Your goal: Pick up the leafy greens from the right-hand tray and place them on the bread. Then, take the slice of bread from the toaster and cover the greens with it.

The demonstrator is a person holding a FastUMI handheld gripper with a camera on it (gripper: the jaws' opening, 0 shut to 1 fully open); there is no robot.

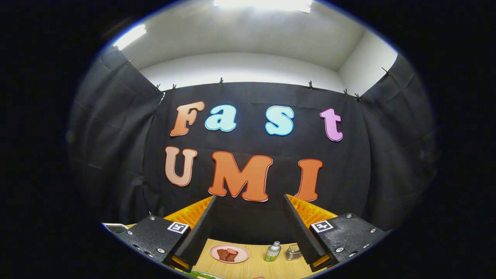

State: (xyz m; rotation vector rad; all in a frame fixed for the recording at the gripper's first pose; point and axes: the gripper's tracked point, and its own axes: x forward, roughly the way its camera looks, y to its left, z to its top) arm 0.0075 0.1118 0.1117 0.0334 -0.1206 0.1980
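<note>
While my claw (248, 228) hangs with fingers apart on nothing, a pink plate (229, 254) of perhaps meat sits lower centre; a small bottle (273, 252) stands just right.

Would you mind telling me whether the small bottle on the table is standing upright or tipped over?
Upright: the small bottle stands on the table with its cap on top, beyond the open claw, beside the pink plate.

Black cloth (116, 155) hung as the booth's far wall and both side walls, pinned along its top edge with small clips (220, 81). Above the cloth, plain white wall (248, 68) and a white ceiling (248, 31). Bright ceiling light (263, 4) overhead at the far middle, a second light strip (130, 36) to the left. Down low and near, a pale wood-grain surface (252, 267) meeting the foot of the cloth.
</note>
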